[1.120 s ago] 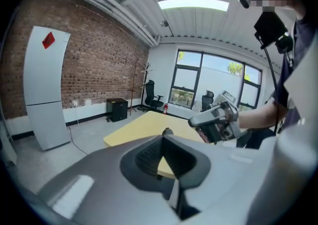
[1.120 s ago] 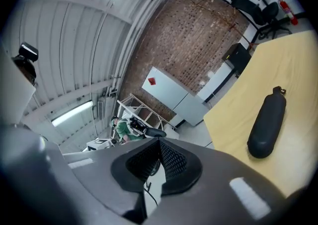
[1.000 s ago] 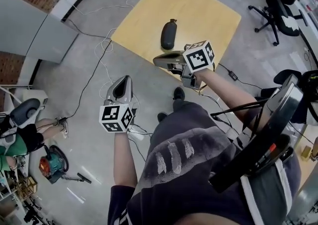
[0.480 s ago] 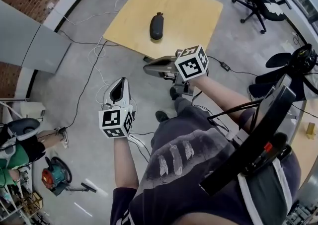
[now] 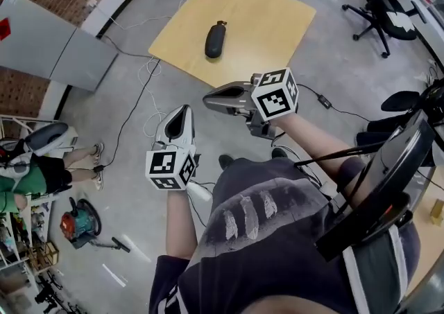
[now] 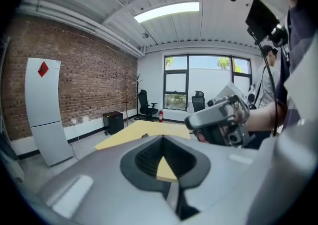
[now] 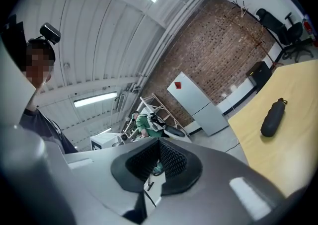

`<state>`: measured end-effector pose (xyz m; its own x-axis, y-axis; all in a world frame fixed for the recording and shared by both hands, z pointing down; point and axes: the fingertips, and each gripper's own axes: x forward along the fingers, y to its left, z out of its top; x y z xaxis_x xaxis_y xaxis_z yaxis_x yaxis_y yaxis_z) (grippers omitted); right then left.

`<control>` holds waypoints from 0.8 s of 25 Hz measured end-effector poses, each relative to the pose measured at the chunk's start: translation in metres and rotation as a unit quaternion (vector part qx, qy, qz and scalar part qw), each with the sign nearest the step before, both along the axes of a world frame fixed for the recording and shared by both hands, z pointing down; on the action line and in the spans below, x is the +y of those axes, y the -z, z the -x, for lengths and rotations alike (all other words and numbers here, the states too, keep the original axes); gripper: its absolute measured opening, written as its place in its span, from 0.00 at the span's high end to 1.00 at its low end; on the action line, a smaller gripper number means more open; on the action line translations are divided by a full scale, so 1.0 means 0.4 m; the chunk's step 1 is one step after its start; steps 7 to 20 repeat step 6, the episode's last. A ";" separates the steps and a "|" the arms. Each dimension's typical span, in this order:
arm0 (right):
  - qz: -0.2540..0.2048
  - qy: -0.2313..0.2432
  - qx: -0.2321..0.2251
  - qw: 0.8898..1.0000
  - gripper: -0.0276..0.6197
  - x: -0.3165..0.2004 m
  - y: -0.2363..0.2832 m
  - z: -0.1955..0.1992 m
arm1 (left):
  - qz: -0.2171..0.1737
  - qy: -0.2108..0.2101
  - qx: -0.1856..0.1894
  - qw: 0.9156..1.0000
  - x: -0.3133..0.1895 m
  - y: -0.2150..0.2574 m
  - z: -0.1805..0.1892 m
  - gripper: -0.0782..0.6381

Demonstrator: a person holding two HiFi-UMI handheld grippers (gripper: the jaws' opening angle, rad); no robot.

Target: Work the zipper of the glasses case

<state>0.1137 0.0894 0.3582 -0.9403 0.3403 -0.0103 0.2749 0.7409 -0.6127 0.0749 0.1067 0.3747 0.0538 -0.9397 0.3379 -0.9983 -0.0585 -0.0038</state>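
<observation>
Evidently neither tool was at work yet: the left gripper (image 5: 179, 117) was held out over the bare grey floor (image 5: 139, 167) on the near side, its jaws pressed together with nothing between them, and its own view showed only a sliver of the yellow table through the gap behind the closed tips. The right gripper (image 5: 211, 100) pointed leftward, a little farther out and just right of the left one, apart from it; its jaws were likewise closed and empty. The glasses case (image 5: 215, 40), a dark, elongated pouch, lay on the wooden table (image 5: 263, 18) well beyond both grippers, toward the table's left half, with its narrow end turned to the far side. In the right gripper view the case (image 7: 273, 117) sat alone on the tabletop, with a brick wall (image 7: 223, 45) and a grey cabinet (image 7: 196, 102) behind it. A black office chair (image 5: 388, 7) stood at the far right, cables (image 5: 135, 91) trailed across the floor left of the table, and a person in green (image 5: 21, 184) sat at the near left edge.
</observation>
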 end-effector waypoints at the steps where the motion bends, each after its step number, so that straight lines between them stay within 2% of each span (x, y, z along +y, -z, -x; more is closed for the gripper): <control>1: 0.006 0.000 -0.005 1.000 0.95 -0.005 -0.003 -0.057 | -0.003 -0.005 0.000 1.000 -0.009 0.005 -0.061 0.89; 6: 0.052 -0.042 -0.024 0.997 0.95 -0.085 -0.035 -0.306 | -0.004 -0.041 -0.020 0.999 -0.076 0.025 -0.318 0.89; 20: 0.052 -0.042 -0.024 0.997 0.95 -0.085 -0.035 -0.306 | -0.004 -0.041 -0.020 0.999 -0.076 0.025 -0.318 0.89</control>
